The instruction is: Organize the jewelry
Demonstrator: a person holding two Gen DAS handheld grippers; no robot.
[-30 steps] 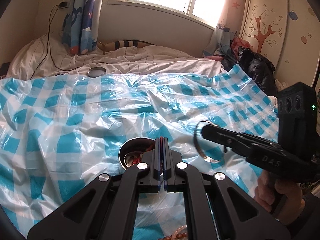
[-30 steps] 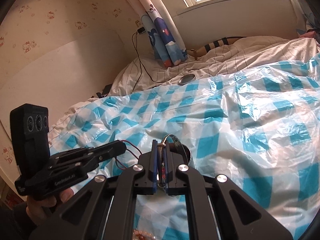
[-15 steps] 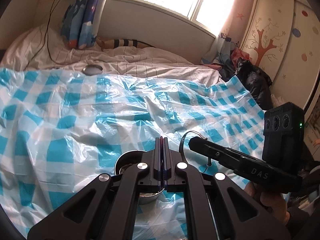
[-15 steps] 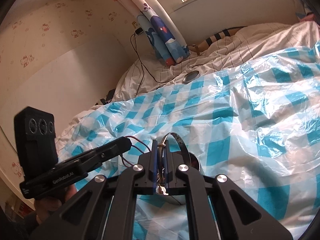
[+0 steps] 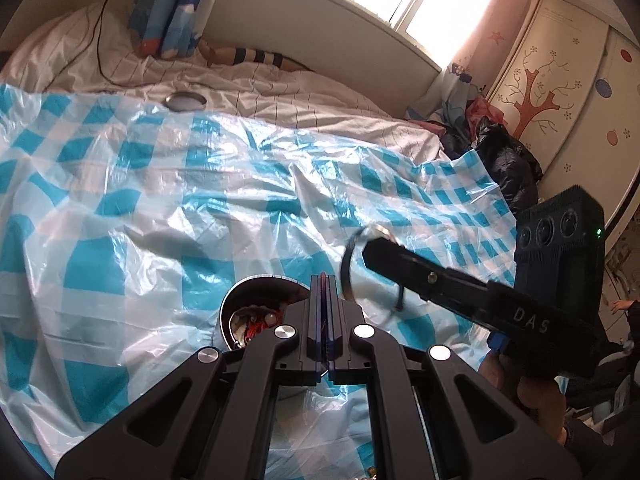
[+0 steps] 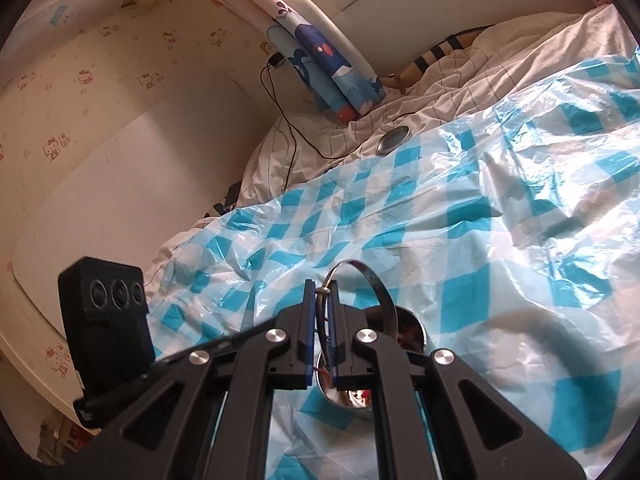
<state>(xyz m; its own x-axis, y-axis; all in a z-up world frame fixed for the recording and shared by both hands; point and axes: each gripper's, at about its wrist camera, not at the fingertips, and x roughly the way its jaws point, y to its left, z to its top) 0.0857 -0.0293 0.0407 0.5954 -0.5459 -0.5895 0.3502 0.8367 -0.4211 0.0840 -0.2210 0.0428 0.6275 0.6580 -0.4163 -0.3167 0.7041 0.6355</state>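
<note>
Checked plastic sheeting (image 5: 168,208) covers the bed. Right claw (image 6: 320,292) pinches a silver bangle (image 6: 374,280) above the steel bowl (image 5: 256,292), likely for dropping in; left claw (image 5: 325,280) is closed on a red cord.

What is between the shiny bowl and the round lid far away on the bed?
Only crinkly blue-checked plastic sheet lies between the bowl and the lid, seen from the left wrist.
</note>
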